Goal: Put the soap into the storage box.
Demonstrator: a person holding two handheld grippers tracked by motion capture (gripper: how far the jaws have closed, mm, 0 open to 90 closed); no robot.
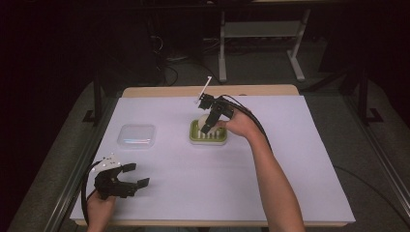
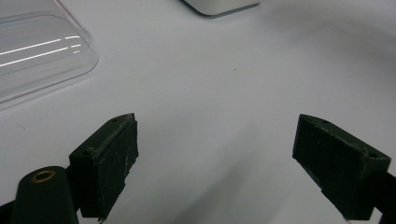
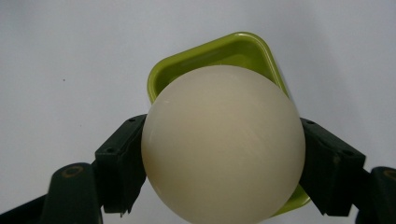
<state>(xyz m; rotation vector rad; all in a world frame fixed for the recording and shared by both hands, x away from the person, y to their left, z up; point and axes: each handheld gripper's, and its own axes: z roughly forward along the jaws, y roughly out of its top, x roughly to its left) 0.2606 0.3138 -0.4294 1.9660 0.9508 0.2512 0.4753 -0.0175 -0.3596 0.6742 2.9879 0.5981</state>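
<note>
- Right gripper (image 1: 211, 117) is clamped on a cream ball (image 3: 223, 142), one jaw pressed to each side of it, right above the green tray (image 1: 208, 137).
- From the right gripper view the ball covers most of the tray (image 3: 243, 49); the tray's far rim and a sliver at the lower right peek out around it. I cannot tell whether the ball touches the tray floor or hangs just over it.
- Tray sits near the middle of the table (image 1: 300, 159), a little toward the far side, with slots along its near edge.
- Right hand (image 1: 240, 123) reaches in from the near right, forearm slanting across the white sheet; its cable loops back over the wrist.
- Left gripper (image 1: 126, 180) rests at the near left corner, close to the table's front and left edges, jaws spread wide with nothing between them.
- In the left gripper view bare white surface lies between the jaws and ahead of them.
- Clear lid (image 1: 137, 136) lies flat left of the tray, apart from it, and beyond the left gripper; its rounded corner (image 2: 37, 51) shows at the upper left of the left gripper view.
- Broad open room: the whole right half of the table and the near middle strip are bare sheet.
- Wooden table edge shows along the far side, past the sheet.
</note>
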